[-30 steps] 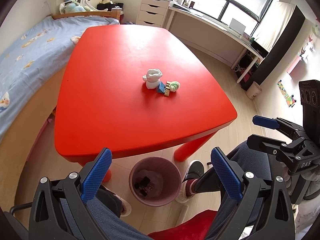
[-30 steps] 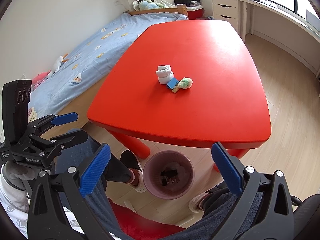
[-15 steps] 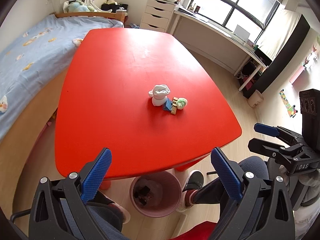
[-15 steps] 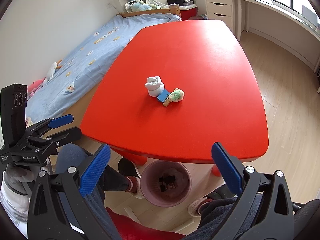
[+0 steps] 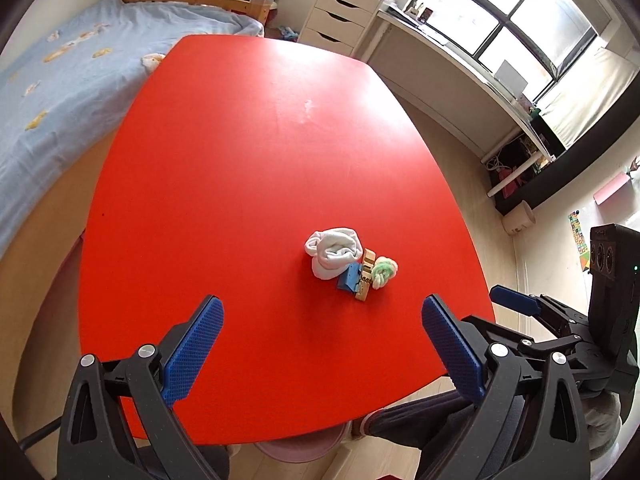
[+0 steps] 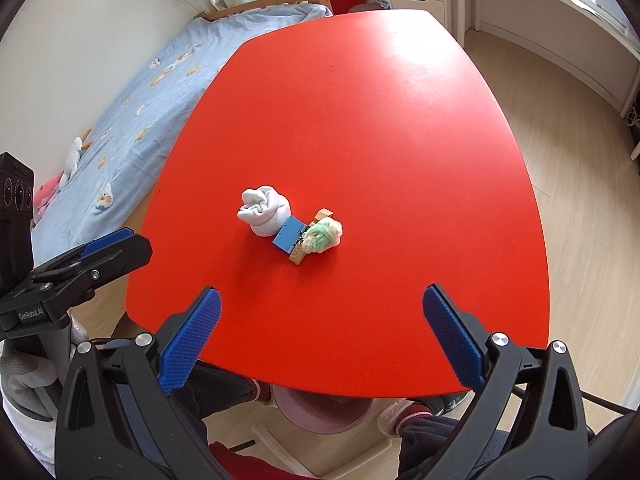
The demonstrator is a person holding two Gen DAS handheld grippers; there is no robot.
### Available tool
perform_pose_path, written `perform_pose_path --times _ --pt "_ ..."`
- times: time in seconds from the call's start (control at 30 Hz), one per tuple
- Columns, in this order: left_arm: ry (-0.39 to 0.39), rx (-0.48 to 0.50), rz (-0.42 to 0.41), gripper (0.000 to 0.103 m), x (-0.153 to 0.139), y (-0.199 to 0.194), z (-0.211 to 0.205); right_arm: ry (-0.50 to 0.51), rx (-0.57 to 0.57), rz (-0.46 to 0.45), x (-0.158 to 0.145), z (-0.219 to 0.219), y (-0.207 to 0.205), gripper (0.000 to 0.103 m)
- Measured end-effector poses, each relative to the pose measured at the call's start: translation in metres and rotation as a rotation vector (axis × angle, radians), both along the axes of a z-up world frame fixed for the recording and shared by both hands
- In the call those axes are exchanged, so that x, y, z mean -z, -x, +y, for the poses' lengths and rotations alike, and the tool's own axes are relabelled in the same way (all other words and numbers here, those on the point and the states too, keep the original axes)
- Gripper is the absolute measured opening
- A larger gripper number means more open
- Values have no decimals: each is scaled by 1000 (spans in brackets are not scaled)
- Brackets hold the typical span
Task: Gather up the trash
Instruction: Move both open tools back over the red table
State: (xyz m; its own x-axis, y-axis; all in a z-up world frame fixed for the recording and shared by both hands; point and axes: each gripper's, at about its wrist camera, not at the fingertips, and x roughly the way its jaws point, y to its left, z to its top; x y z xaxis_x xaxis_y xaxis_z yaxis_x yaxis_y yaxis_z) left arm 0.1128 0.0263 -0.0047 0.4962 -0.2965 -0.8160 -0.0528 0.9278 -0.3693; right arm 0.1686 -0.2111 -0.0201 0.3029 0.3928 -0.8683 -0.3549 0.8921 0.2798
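Above red table (image 5: pixel 224 184), both claws wide open, empty, trash pile (image 5: pixel 350 266) ahead, untouched.

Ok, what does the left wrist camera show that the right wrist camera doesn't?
Only the left wrist view shows the big windows, the long desk beneath them, and the right gripper, open.

Only the right wrist view shows the stuffed toys on the bed and the left gripper, open.

Both show the red table, the white balled sock, blue block, wooden block, green yarn ball and pink trash bin.
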Motion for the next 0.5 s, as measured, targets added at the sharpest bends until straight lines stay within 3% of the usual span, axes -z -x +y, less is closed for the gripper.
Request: perform_pose_path --times 0.27,0.37,0.5 --pt "31 -45 130 95 25 -60 -5 52 -18 36 26 23 -30 99" --pt "76 -55 200 95 44 -74 -8 57 -33 50 35 30 -37 98" --pt "107 -67 261 95 60 -85 -13 58 -41 72 45 35 -45 90"
